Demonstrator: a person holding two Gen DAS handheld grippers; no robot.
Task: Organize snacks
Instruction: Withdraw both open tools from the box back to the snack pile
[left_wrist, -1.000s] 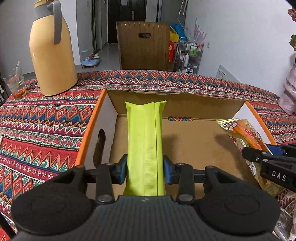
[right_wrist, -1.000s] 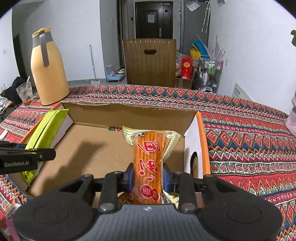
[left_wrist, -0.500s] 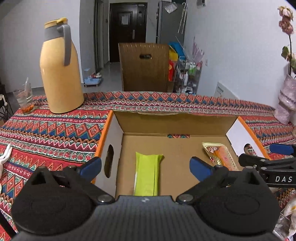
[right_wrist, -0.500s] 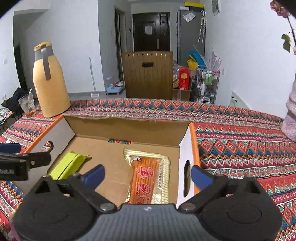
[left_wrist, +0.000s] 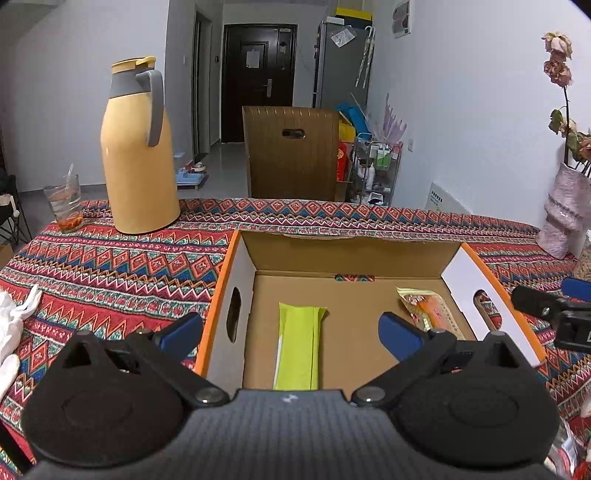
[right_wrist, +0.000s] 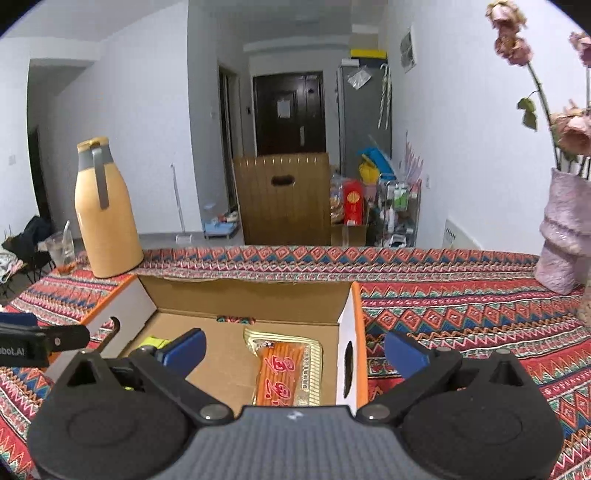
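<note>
**A:** Left gripper spread wide with nothing between the pads, right gripper just the same. Nothing gripped on either side. Green snack pack flat on the floor of the cardboard box, left half; orange snack-stick pack flat on the right half, close to the right wall.

**B:** So two snacks boxed, looks like. Anything left to pack?

**A:** Can't tell; something at the bottom right edge of the left view, too clipped to name. Right view barely catches the green pack, hidden behind a pad. Left view shows it whole, plus a white cloth on the patterned tablecloth. Further back, yellow thermos jug and drinking glass in both; whole pink vase only in the right.
</note>
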